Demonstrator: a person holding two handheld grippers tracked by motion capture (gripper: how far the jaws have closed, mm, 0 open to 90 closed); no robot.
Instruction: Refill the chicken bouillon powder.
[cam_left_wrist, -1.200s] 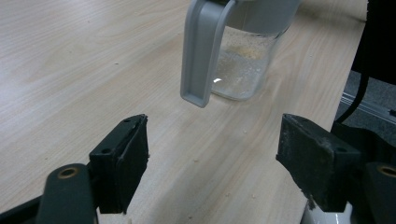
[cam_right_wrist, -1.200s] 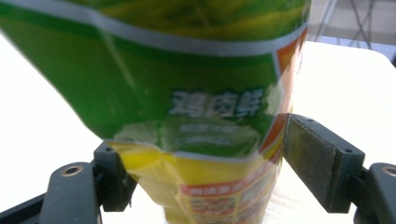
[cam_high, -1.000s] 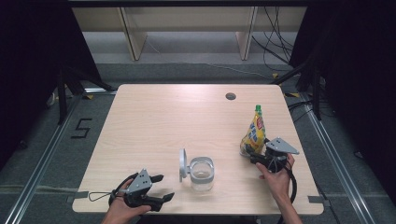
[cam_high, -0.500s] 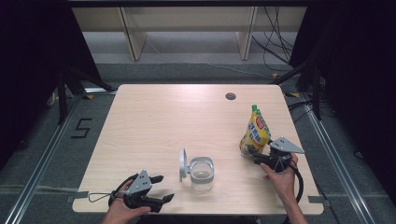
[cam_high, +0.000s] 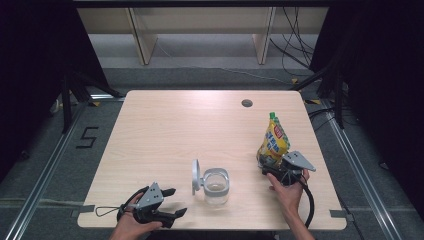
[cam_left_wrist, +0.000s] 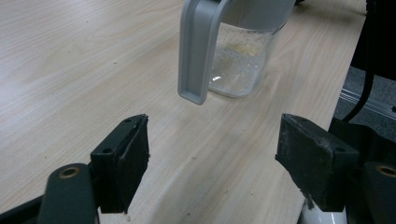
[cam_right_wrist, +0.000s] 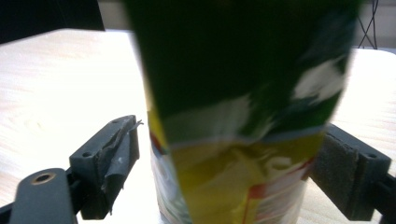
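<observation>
So the right gripper (cam_high: 272, 166) is at the base of the yellow-and-green snack pouch (cam_high: 273, 142), which stands upright near the right edge of the table (cam_high: 165, 125), well apart from the glass jar (cam_high: 216, 186) sitting near the front middle with its grey lid (cam_high: 196, 176) flipped up on the left side. In the right gripper view the jaws have just been opening and now stand wide with the pouch between them; there's a clear gap on the left pad, and on the right side the pouch runs up close to the pad, though it's blurry there so I can't swear it's fully clear. Looks to me like a let-go after setting the pouch down. To do that well I'd back the gripper straight out along its own line, low and slow, so neither pad snags the crinkly foil and tips the thing, since a tall soft pouch like this probably topples easily. The left gripper (cam_high: 170, 202) sits at the front left corner, jaws spread wide with nothing in them, pointed at the jar, which shows a thin layer of pale crumbs at the bottom. Keep it parked there till the pouch stands on its own.
</observation>
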